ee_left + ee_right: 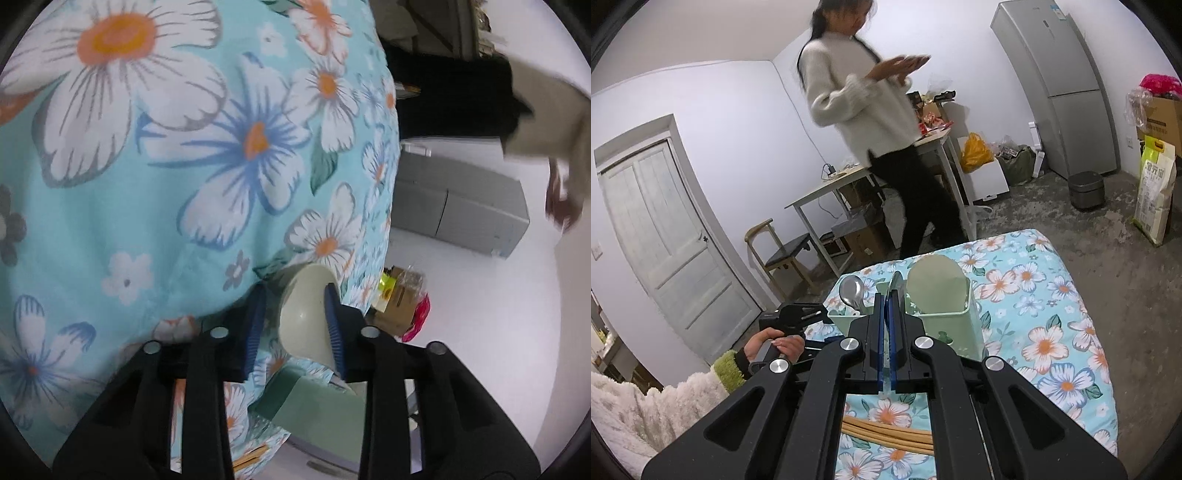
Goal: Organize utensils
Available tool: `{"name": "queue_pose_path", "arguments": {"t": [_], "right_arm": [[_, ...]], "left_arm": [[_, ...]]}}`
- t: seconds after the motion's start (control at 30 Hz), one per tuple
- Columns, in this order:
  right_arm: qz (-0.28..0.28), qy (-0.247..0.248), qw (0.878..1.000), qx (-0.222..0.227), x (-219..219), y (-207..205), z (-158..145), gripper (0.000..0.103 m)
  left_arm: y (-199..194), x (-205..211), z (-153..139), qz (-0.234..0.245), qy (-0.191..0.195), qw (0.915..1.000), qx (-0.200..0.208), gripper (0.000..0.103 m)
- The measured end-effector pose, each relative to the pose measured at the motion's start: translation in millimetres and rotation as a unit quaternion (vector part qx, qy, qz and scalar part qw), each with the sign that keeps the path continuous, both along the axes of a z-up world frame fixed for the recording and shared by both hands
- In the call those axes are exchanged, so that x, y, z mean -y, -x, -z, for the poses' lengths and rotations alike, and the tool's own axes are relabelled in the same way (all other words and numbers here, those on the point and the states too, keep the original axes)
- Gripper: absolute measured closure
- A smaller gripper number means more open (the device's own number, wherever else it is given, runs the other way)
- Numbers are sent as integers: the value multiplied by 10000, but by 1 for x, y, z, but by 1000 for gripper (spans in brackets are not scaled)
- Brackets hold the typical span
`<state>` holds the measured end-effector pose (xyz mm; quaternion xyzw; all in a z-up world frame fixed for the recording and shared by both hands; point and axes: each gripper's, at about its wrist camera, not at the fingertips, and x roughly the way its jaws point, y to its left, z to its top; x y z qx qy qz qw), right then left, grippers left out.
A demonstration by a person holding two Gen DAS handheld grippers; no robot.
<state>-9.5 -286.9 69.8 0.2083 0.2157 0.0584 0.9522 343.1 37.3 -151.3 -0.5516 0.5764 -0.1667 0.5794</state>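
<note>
left gripper point(295, 325) rolled over so the view is tilted, floral cloth point(147, 184) fills most of the frame. jaws partly open, blue pads point(255, 325) apart, a cream spoon point(306, 321) sits between them: bowl end only, against the right-hand pad, gap to the other pad. cannot tell if it is actually pinched. spoon's bowl points away from the camera and up in the frame, long axis running roughly along the fingers; handle hidden under the gripper. below the pads a pale green holder point(314, 413) shows, edge-on.

right gripper point(888, 325) jaws closed, pads together on a thin flat utensil point(896, 282), metal-looking, its rounded tip sticking up past the fingertips, long axis along the fingers, pointing forward and up. type unclear, blade or spoon seen edge-on.

in the right view the green utensil holder point(945, 325) stands upright on the floral cloth point(1052, 314), just ahead of the fingertips. left compartment holds a metal spoon point(851, 291), bowl up, handle down inside. right compartment holds a round flat cream piece point(936, 286) standing upright. wooden chopsticks point(886, 435) lie on the cloth under the gripper, long axis left to right, near side of the holder.

a hand point(775, 347) with a fuzzy sleeve holds the other gripper's handle at lower left. a second person point(871, 110) stands in the background by a desk point(827, 184). fridge point(1056, 92) at back right.
</note>
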Motion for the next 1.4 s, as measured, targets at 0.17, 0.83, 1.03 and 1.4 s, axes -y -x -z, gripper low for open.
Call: {"name": "queue_pose_path", "arguments": {"t": [0.17, 0.83, 1.03, 1.4], "right_arm": [[-8, -101, 9999, -50, 1, 0, 4, 101], [106, -123, 9998, -63, 10, 12, 8, 101], [106, -170, 9998, -70, 12, 13, 11, 101], [121, -191, 9997, -80, 13, 17, 13, 101]], "left_arm": [[4, -2, 9, -216, -135, 9995, -163, 95], [88, 26, -208, -292, -3628, 8268, 4288, 101], [129, 73, -240, 238, -4665, 6985, 5422, 101], [121, 115, -215, 1590, -3665, 7449, 5344, 82]]}}
